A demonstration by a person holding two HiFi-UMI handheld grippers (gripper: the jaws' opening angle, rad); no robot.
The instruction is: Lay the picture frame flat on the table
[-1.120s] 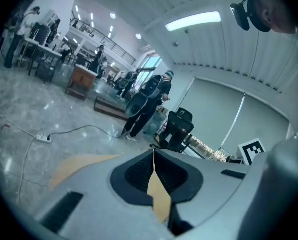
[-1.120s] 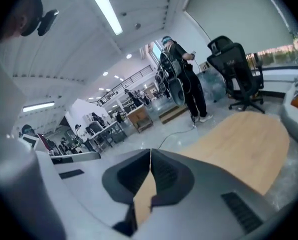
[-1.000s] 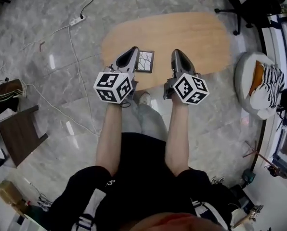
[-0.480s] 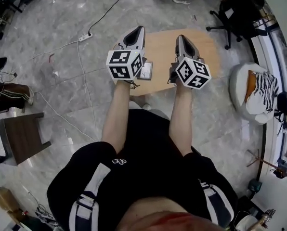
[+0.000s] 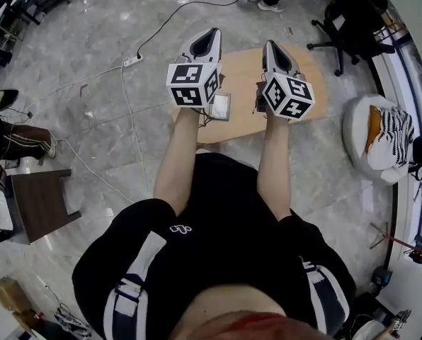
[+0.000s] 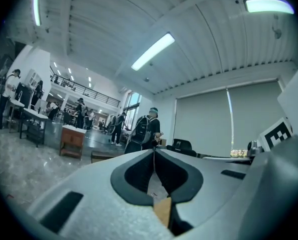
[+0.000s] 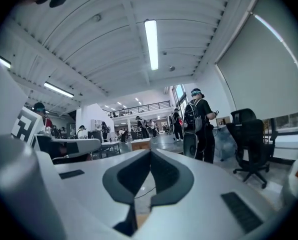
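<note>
Head view shows both tools held up above the wooden table [image 5: 243, 83], side by side and apart. The left gripper [image 5: 212, 34] has its jaws pressed together with nothing between them, and the right gripper [image 5: 271, 46] is the same. The picture frame [image 5: 221, 106] lies flat on the table by its near edge, toward the table's left end, and neither gripper touches it.

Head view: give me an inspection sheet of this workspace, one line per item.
Surface: oval wooden table.
Job's things: picture frame appears to lie flat near the table's near edge.
Clutter: nothing seen.
Grippers: left gripper and right gripper both shut and empty, held above the table.
Cables: power strip with cords trailing across the floor.
Surroundings: office chair, dark side table.
</note>
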